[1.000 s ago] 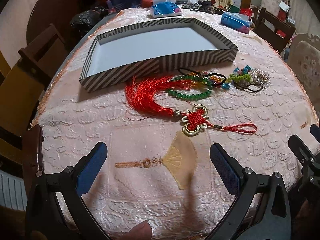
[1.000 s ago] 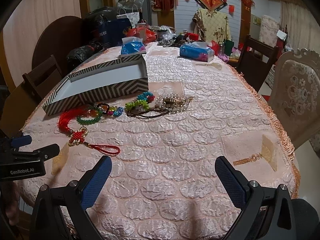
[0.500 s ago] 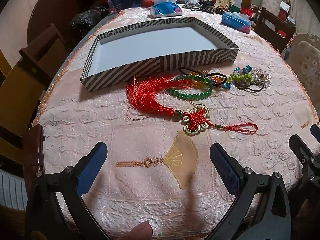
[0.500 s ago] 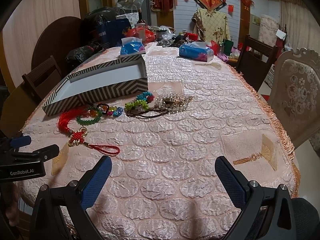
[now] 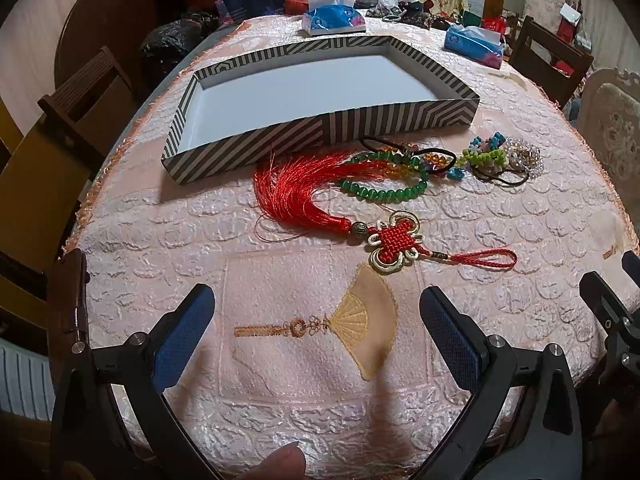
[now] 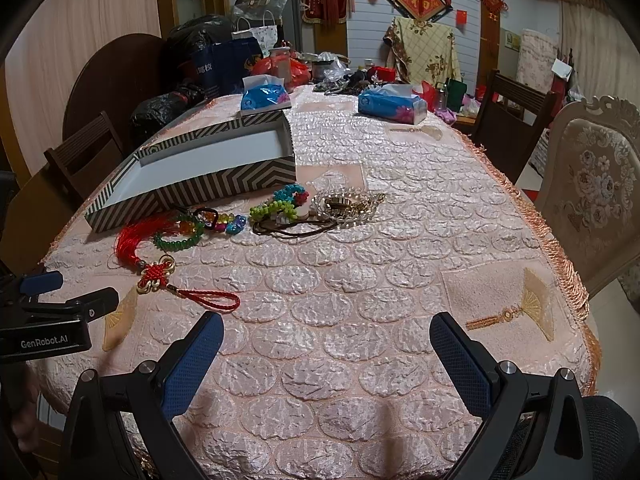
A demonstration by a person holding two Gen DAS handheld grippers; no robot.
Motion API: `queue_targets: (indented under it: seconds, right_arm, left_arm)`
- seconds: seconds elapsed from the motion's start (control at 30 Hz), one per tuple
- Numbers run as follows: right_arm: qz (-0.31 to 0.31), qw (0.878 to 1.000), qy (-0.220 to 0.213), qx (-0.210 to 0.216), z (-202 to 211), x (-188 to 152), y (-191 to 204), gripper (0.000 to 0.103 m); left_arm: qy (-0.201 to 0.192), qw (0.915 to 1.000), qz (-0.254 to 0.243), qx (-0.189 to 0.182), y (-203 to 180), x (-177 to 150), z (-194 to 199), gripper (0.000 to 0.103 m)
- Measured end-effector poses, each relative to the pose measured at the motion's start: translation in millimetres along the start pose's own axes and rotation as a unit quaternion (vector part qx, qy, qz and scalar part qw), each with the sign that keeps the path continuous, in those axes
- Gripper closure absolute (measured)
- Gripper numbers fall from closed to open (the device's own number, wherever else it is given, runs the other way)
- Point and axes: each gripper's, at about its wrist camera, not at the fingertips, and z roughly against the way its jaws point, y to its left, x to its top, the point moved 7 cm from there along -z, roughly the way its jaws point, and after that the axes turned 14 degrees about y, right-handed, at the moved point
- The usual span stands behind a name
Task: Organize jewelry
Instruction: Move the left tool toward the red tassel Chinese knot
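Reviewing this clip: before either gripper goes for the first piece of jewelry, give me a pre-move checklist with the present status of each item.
1. Left gripper open, nothing held: ok.
2. Right gripper open, nothing held: ok.
3. Striped box open-topped, nothing visible inside: ok.
4. Red tassel knot lies nearest the left gripper, unobstructed: ok.
5. Green bead bracelet free of the tassel strands: not ok, they overlap.
6. Hair ties and bead pieces separable: cannot tell, they lie piled together.
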Motion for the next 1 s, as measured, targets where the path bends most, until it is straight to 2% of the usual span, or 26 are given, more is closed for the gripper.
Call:
queue_targets:
  seconds: [0.37, 0.47, 0.53, 0.87, 0.93, 1.0]
  right_arm:
    - [0.001, 1.0, -0.001, 0.001, 0, 1, 0, 0.0]
    - [0.003, 1.0, 0.003, 0.001, 0, -1, 1, 0.0]
    - [0.002, 1.0, 0.003, 0.001, 0, -1, 1, 0.0]
    - [-0.003, 1.0, 0.005, 0.005, -2, -1, 0, 0.0]
    - [-0.004, 1.0, 0.004, 0.005, -2, 0, 0, 0.0]
    - [-0.004, 1.0, 0.004, 0.005, -2, 0, 1, 0.0]
  left_arm:
    - [0.025, 0.9991, 0.024, -0.023, 23, -3, -28, 0.0]
    - [0.038, 0.9988, 0.025, -0.018, 26, -4, -40, 0.0]
    - [0.036, 0.9983, 0.031, -0.034, 27, -4, -42, 0.0]
    - [0.034, 0.9985, 0.022, -0.037, 24, -9, -39, 0.0]
    - [0.037, 0.9974, 0.013, -0.061, 20, -12, -35, 0.001]
    - [0.014, 0.9955, 0.007, -0.093, 12, -9, -23, 0.001]
